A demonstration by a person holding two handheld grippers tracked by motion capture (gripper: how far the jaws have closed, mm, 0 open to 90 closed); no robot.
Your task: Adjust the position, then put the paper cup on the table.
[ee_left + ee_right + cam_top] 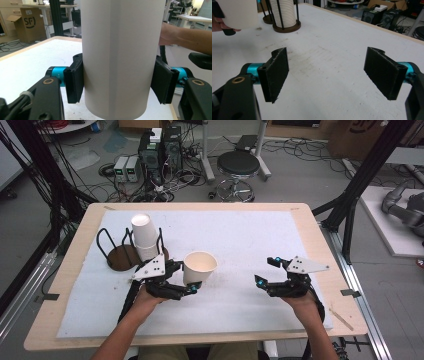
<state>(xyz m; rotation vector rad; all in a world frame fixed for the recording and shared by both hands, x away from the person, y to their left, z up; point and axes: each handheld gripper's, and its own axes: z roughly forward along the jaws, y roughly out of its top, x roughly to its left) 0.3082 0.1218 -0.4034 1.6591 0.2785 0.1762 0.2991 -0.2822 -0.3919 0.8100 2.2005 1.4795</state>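
The left tongs (196, 287) gripped a white paper cup (199, 267) by its lower wall, both pads flat against it, holding it upright just above the bench (260, 245). The right tongs (266, 271) stood wide apart with nothing between them, well away from the cup.

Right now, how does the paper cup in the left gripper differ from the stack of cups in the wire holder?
The paper cup is a single cup, clamped between the pads of the left gripper; the stack of cups is many cups nested together, with no gripper on it. The paper cup is mouth-up, showing its inside, while the stack stands mouth-down, bottoms up, between the rods of the wire holder. Both are plain white paper.
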